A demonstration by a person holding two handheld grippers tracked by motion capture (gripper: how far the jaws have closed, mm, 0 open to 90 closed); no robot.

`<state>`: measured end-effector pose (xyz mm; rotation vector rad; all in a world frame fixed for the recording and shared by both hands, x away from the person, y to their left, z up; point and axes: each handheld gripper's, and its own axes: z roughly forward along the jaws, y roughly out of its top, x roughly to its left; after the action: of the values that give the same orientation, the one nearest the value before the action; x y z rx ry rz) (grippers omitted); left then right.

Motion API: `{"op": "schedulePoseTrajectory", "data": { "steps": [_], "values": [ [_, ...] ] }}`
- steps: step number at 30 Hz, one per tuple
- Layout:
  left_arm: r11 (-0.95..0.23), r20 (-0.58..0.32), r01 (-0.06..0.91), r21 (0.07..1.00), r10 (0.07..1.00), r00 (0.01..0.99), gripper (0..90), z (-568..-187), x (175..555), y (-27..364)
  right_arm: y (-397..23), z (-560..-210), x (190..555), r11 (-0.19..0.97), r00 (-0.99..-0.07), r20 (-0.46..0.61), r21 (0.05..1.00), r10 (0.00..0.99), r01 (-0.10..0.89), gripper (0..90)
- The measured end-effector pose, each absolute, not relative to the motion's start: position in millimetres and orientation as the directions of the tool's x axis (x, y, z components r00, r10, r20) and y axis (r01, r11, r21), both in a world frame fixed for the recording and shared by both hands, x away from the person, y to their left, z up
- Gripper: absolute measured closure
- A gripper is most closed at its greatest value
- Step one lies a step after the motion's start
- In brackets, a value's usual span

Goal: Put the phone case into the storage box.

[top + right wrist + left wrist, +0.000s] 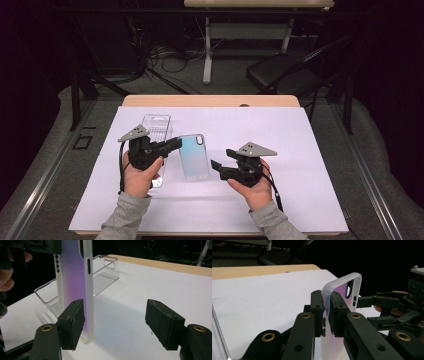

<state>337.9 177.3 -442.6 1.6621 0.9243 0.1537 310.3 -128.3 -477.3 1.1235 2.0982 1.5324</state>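
A frosted phone case (194,156) with a blue-to-purple back is held over the white sheet. My left gripper (176,143) is shut on its side rim; the left gripper view shows both pads pinching the frosted rim (342,287) below the camera cutout. My right gripper (215,166) is open at the case's other side. In the right gripper view (115,317) the case (73,277) stands close beside one pad, and the other pad is far off it. Whether the case's lower corner touches the sheet I cannot tell.
A clear plastic case (156,127) lies on the white sheet (280,130) behind the left gripper, also seen in the right gripper view (100,277). The sheet covers a wooden table (210,100). A black chair (280,70) stands beyond the table.
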Motion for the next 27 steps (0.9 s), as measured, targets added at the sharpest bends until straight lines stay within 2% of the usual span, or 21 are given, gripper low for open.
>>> {"op": "schedulePoseTrajectory", "data": {
  "steps": [14, 27],
  "values": [
    [-0.006, -0.359, 0.482, 0.876, 0.660, 0.660, 83.1, -441.4, 340.2, 187.6, -139.4, -476.5, 318.2, 0.126, -0.594, 0.188, 0.886, 0.782, 0.446, 27.1],
    [-0.003, -0.345, 0.469, 0.883, 0.671, 0.656, 83.1, -442.2, 342.5, 191.9, -147.7, -474.7, 320.3, 0.139, -0.587, 0.160, 0.891, 0.793, 0.432, 27.0]
  ]
}}
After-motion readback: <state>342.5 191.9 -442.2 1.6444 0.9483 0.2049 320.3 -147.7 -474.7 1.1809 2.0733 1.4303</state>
